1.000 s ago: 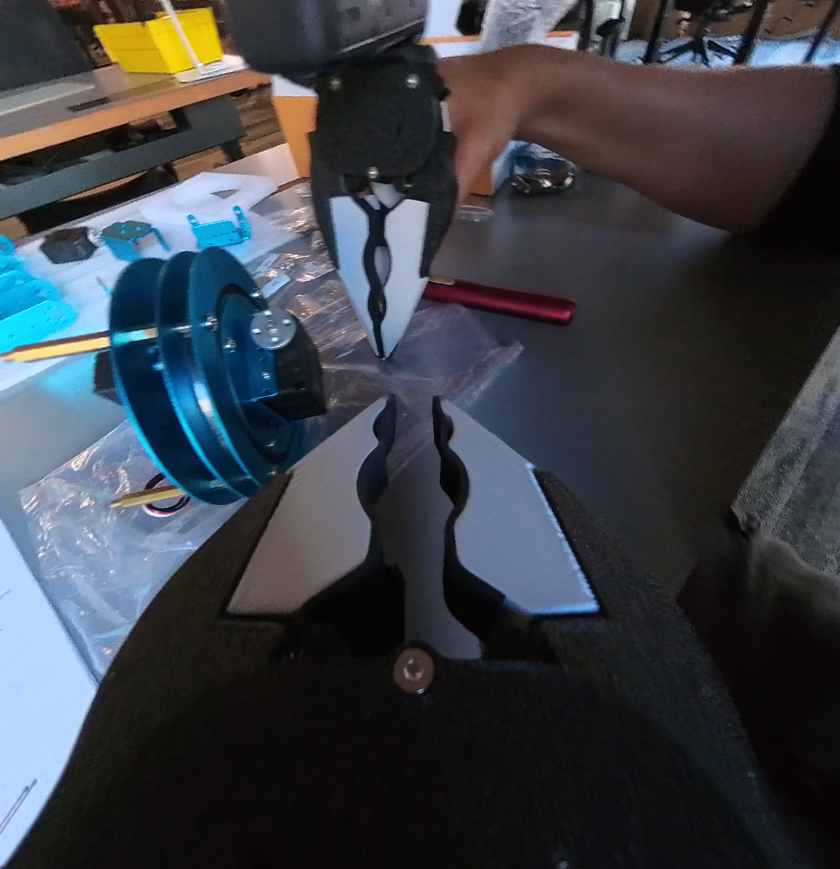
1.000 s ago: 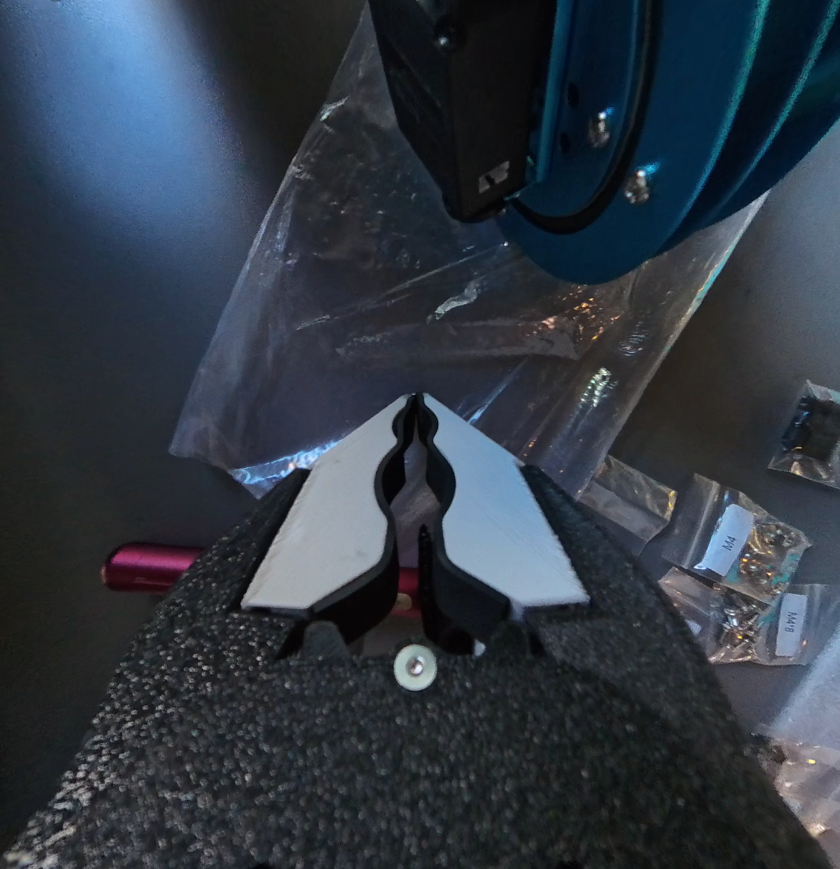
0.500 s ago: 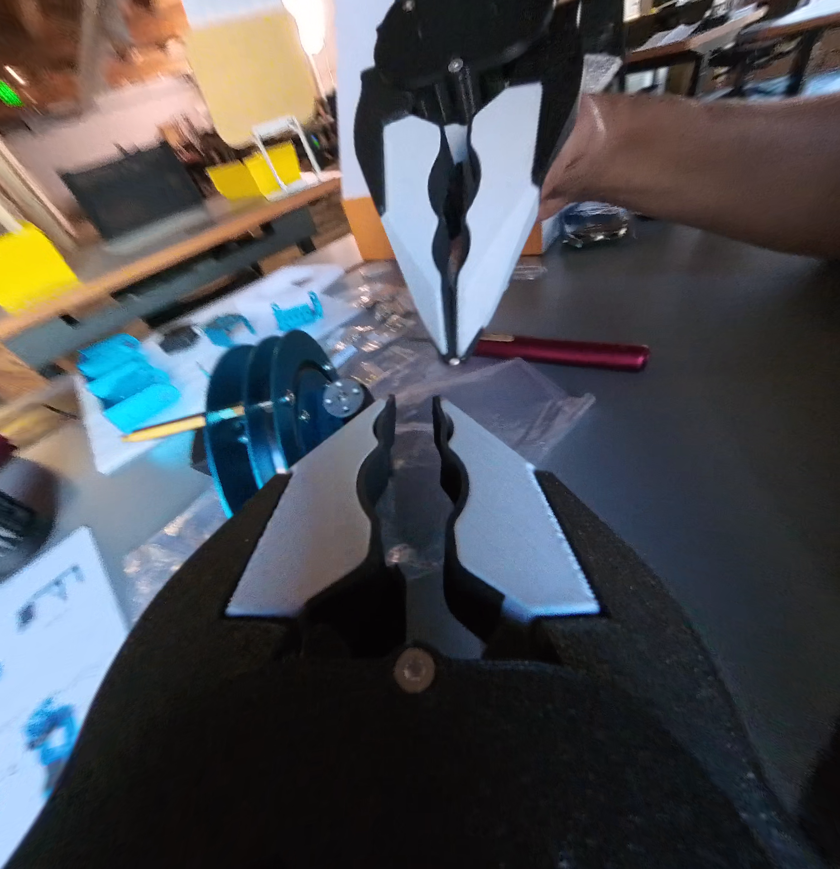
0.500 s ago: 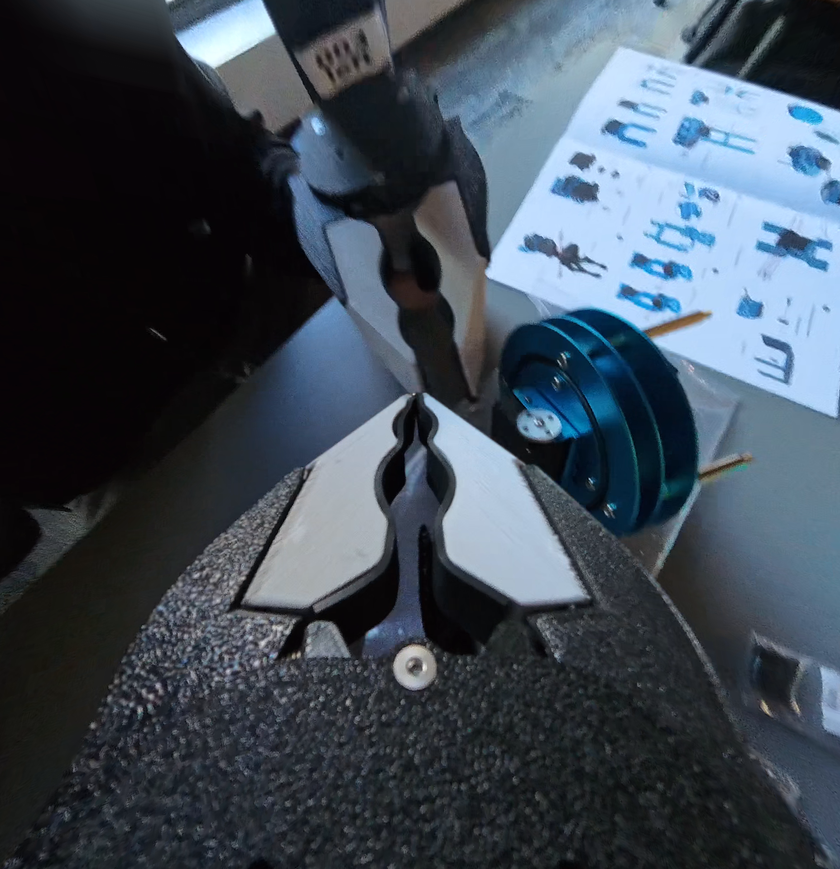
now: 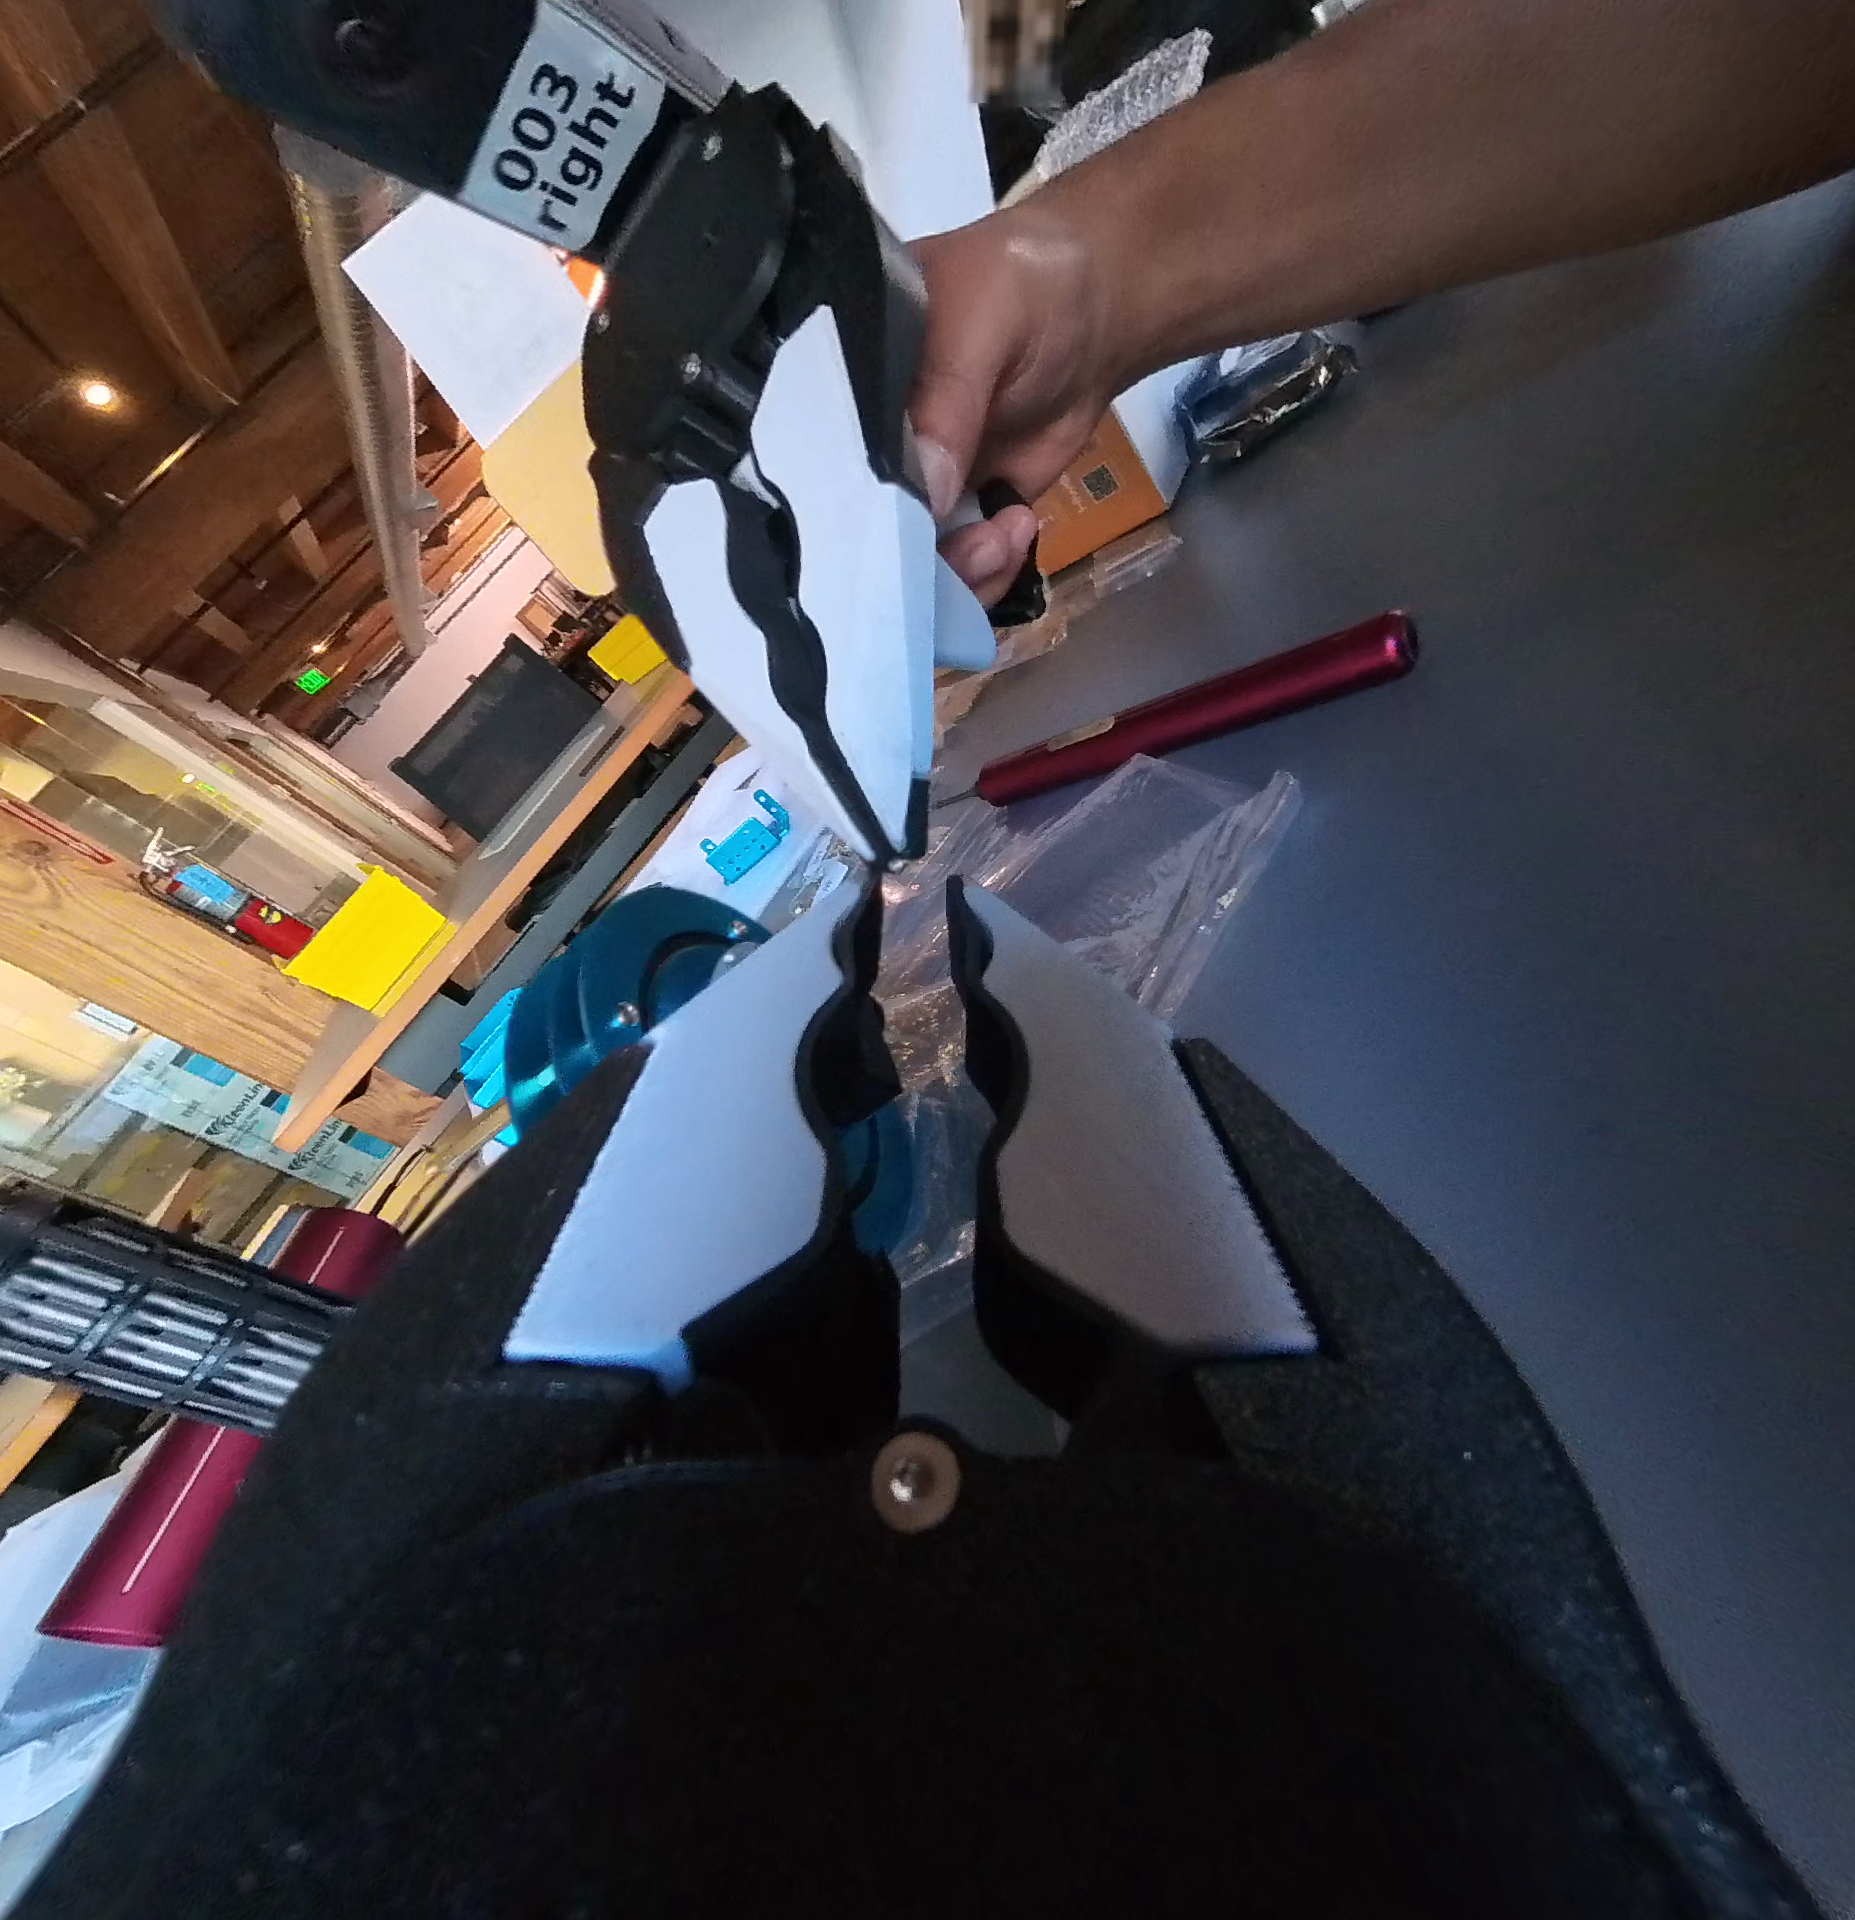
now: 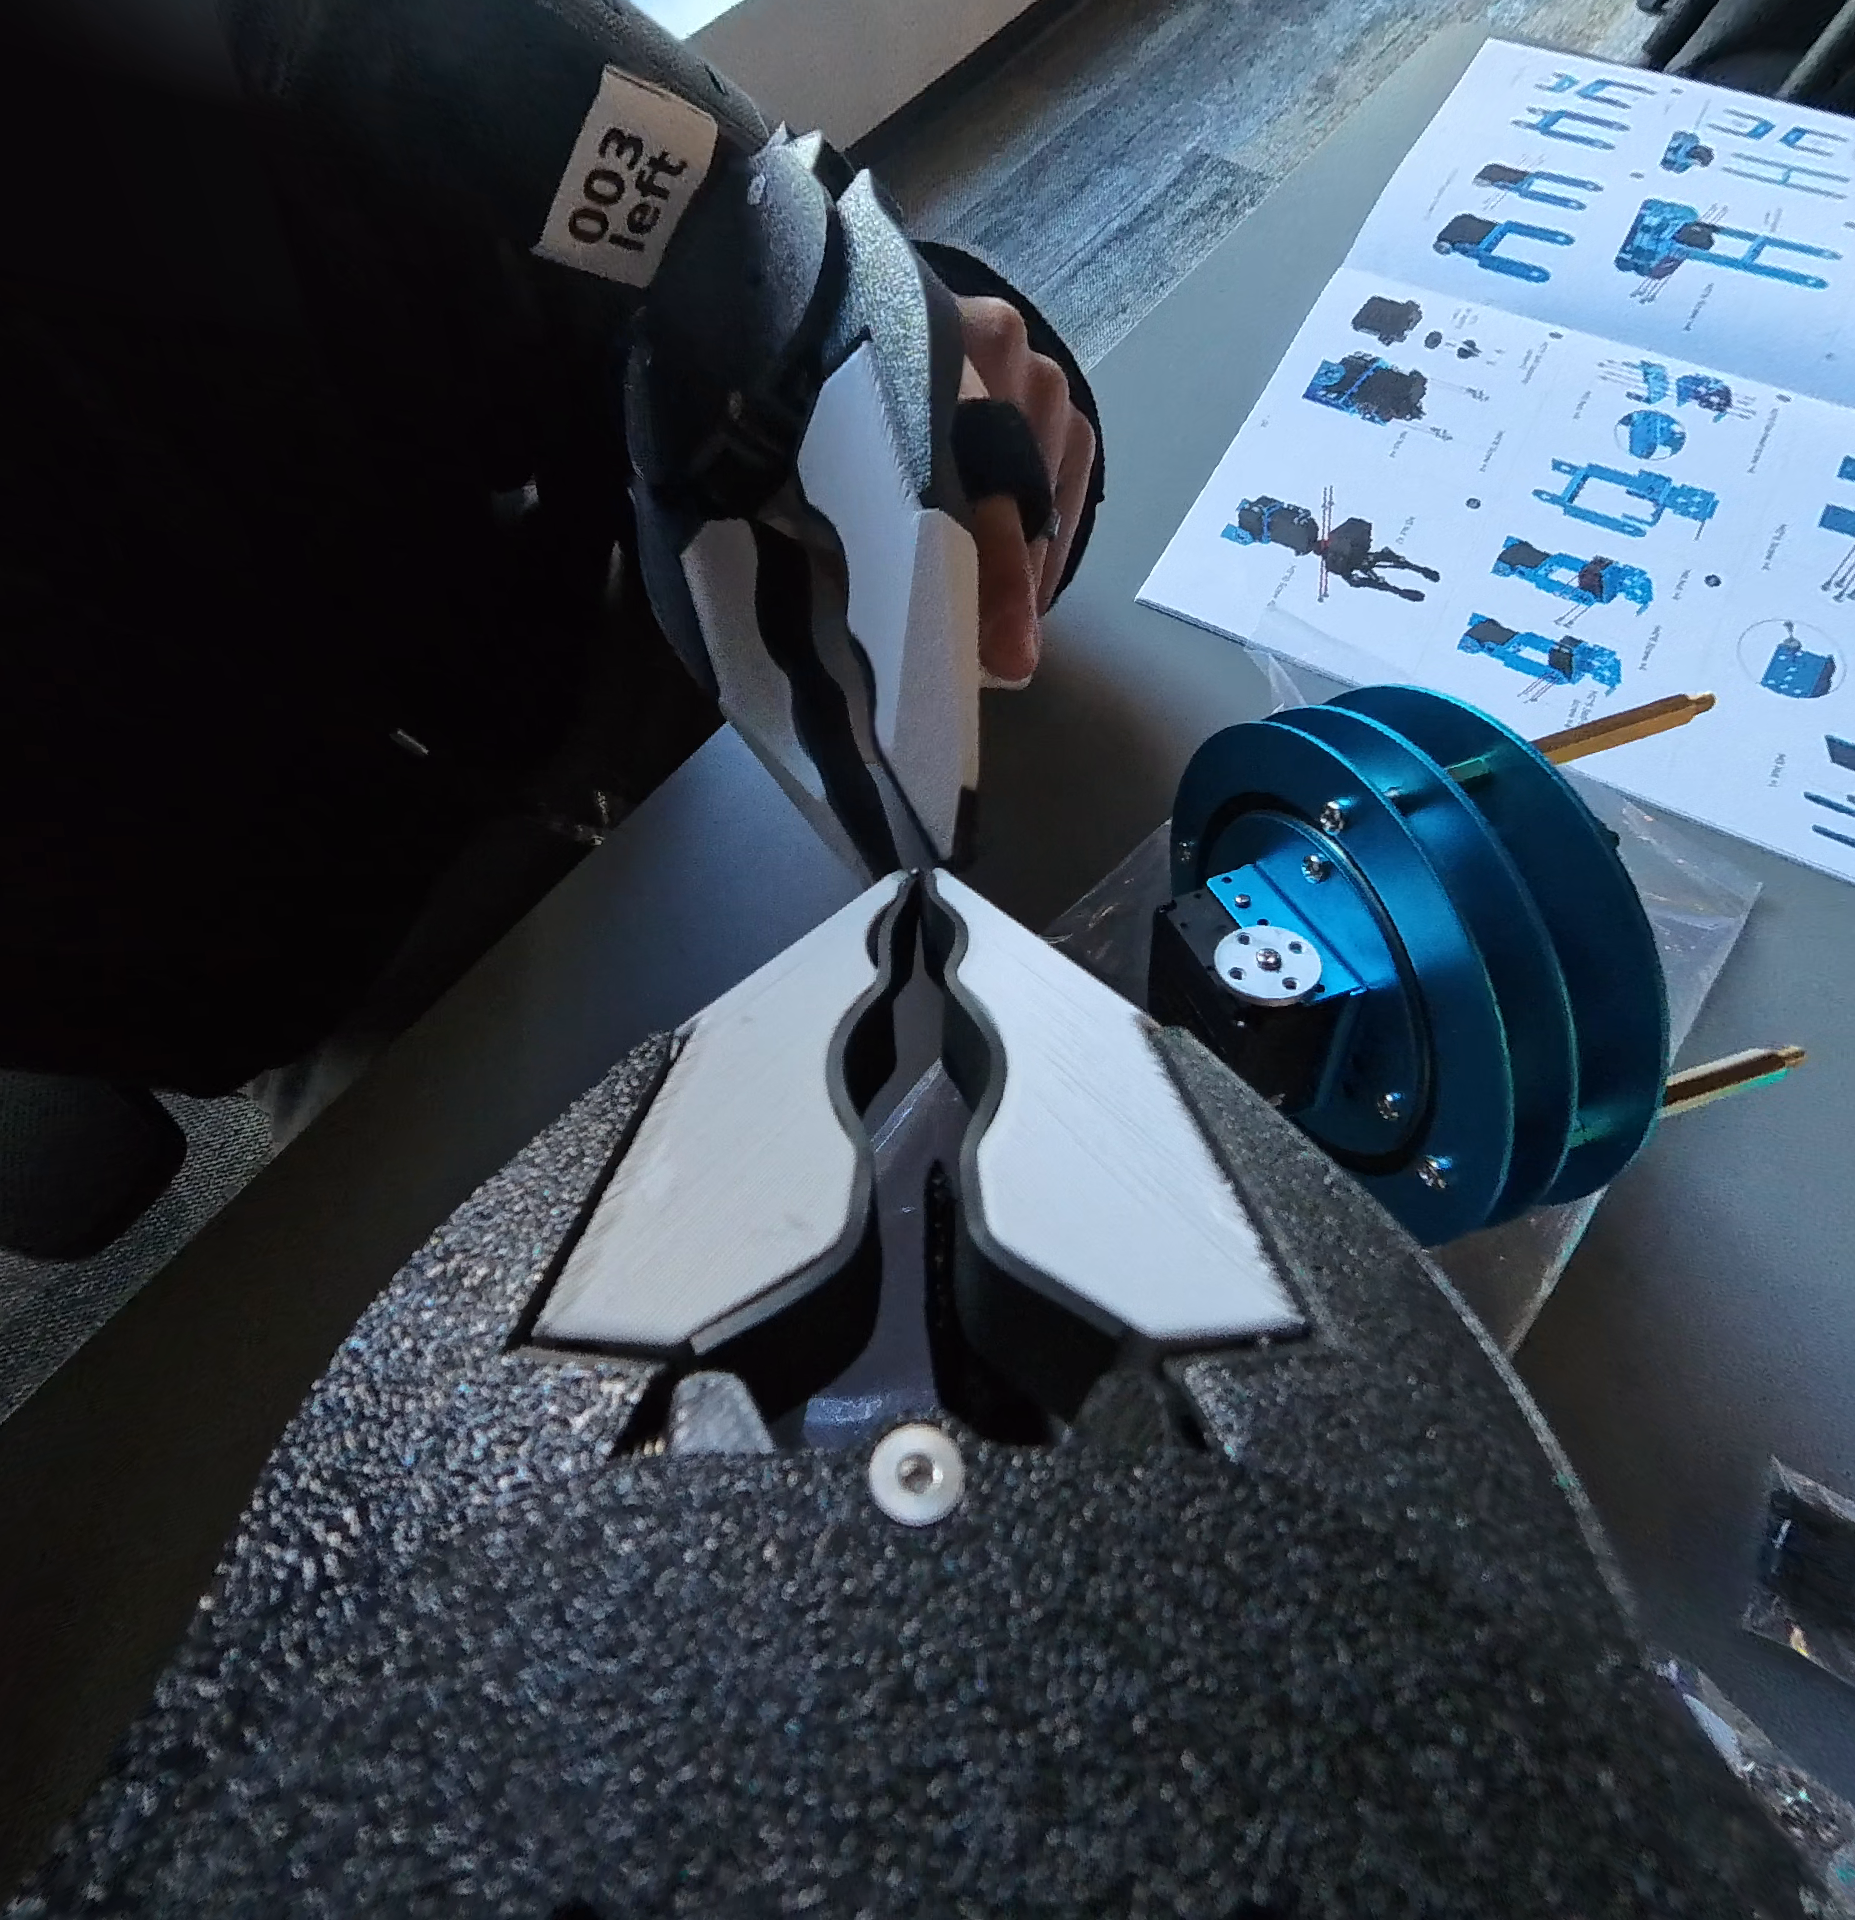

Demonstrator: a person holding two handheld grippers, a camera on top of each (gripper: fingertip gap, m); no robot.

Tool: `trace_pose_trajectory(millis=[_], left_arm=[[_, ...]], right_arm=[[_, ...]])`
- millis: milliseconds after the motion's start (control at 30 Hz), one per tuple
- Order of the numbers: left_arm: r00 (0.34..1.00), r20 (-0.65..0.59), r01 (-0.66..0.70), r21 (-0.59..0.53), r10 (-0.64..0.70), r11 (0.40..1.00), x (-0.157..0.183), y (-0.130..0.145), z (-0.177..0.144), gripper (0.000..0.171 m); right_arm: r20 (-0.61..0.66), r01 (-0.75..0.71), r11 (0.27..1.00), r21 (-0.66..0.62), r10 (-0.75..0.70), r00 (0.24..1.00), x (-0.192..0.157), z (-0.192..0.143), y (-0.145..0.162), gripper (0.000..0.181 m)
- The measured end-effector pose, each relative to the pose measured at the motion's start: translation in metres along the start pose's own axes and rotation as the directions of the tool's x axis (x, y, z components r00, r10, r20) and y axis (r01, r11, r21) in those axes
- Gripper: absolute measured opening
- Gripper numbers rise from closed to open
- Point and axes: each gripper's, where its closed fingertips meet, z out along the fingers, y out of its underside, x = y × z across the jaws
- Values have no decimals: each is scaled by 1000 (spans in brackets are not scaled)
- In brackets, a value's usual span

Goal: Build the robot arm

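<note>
My left gripper point(image 5: 915, 896) is narrowly open and empty, its tips in the air above a clear plastic bag point(image 5: 1110, 883). My right gripper point(image 5: 897, 857) points down at it, tip to tip and almost touching. It is shut, with a tiny screw-like speck pinched at its very tip. In the right wrist view my right gripper point(image 6: 923, 883) meets the left gripper point(image 6: 918, 857) the same way. A blue round disc assembly with a black servo point(image 6: 1422, 987) lies on its side on the bag, just right of the tips. It also shows in the left wrist view point(image 5: 632, 997).
A red pen-shaped screwdriver point(image 5: 1203, 712) lies on the dark table point(image 5: 1525, 935) beyond the bag. A white illustrated instruction sheet point(image 6: 1525, 416) lies behind the disc assembly. Small bags of parts point(image 6: 1827, 1579) sit at the right. A red case of driver bits point(image 5: 144, 1320) is at the left. Only a small space, under 4 cm, lies between the two pairs of fingers. From either gripper's tips it is about 15 cm to the red pen-shaped screwdriver point(image 5: 1203, 712).
The right gripper has swung up from pointing at the bag and now faces the left gripper tip to tip. Both have tilted. The left stays narrowly open, the right shut.
</note>
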Motion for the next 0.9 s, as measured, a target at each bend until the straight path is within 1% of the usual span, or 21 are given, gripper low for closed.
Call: trace_pose_trajectory(millis=[33, 267, 433, 533, 633, 900], left_arm=[[1000, 1, -4, -4, 4, 1000, 1, 0, 1, 11], [998, 57, -12, -1, 12, 1000, -4, -2, 1, 7], [994, 109, -3, -7, 3, 1000, -12, -3, 1, 4], [984, 175, -36, -3, 36, 999, -14, -5, 2, 3], [973, 218, -69, -24, 73, 997, -15, -5, 3, 2], [957, 251, -135, -68, 148, 989, -17, 2, 3, 0]], right_arm=[[2, 1, 1000, -4, -1, 1000, -1, 0, 1, 0], [-1, 0, 1000, -10, 0, 1000, 0, 2, 1, 0], [-12, -24, 999, 25, 24, 1000, 5, -1, -3, 0], [-5, -44, 998, 47, 45, 999, 6, -5, -5, 0], [-1, -58, 997, 51, 58, 998, 7, -5, -5, 0], [0, -116, 992, 50, 116, 993, 12, -2, -3, 0]])
